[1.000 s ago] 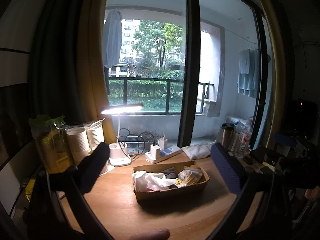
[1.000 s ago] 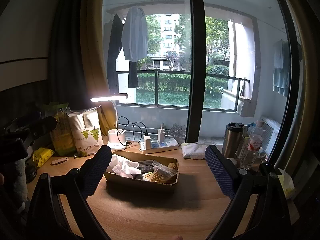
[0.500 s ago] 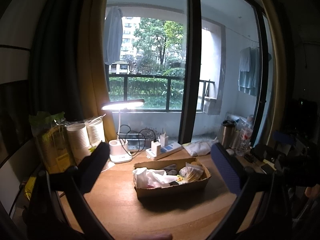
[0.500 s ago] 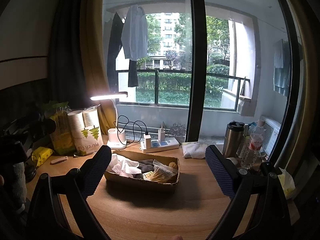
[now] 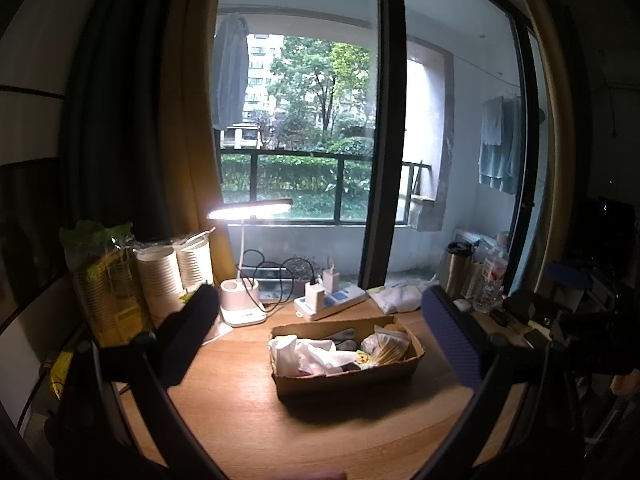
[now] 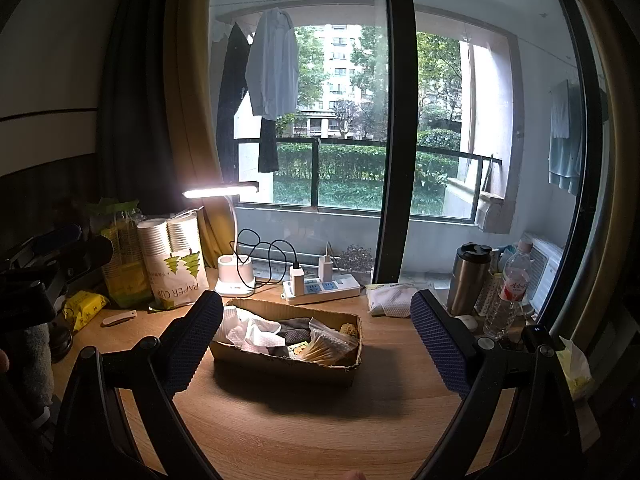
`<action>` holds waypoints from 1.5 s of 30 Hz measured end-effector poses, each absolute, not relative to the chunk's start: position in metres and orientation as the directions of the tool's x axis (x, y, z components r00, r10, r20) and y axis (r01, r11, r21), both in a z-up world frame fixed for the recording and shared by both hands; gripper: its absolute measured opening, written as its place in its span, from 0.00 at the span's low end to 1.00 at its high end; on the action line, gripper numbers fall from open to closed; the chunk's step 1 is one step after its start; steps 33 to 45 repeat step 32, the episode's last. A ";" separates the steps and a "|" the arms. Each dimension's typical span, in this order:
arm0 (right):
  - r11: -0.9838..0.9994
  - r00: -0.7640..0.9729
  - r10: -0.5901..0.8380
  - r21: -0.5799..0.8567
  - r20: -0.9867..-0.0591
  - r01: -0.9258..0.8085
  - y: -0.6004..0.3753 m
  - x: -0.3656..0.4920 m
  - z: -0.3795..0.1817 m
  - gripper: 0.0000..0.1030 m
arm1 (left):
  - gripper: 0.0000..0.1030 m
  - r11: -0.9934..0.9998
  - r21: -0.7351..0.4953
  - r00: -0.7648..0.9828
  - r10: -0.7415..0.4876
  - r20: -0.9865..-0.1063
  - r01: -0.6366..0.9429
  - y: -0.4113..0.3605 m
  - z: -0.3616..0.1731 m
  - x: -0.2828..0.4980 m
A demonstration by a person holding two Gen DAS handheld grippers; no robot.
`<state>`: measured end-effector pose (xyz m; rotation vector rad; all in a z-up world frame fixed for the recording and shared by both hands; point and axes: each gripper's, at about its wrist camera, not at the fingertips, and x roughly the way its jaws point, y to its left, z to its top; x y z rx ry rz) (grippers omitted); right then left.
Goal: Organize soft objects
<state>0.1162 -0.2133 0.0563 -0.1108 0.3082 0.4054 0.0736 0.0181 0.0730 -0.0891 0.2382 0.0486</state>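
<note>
An open cardboard box sits mid-desk. It holds crumpled white tissue, dark socks and a clear bag of cotton swabs. A folded white cloth lies on the desk behind the box, by the window frame. My left gripper hovers open in front of the box with nothing between its fingers. My right gripper is likewise open and empty, its fingers framing the box from the near side.
A lit desk lamp, a power strip with chargers, and sleeves of paper cups stand behind the box. A steel flask and a water bottle stand at the right. The wooden desk meets the window.
Both views have shifted only slightly. In the left wrist view the box has drifted a little to the right. Both grippers stay open and empty.
</note>
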 end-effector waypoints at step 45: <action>0.913 0.867 0.371 -0.042 -0.332 -0.407 -0.213 0.120 0.049 0.94 | 0.99 0.997 -0.060 0.966 0.031 -0.256 -0.048 0.009 0.069 0.081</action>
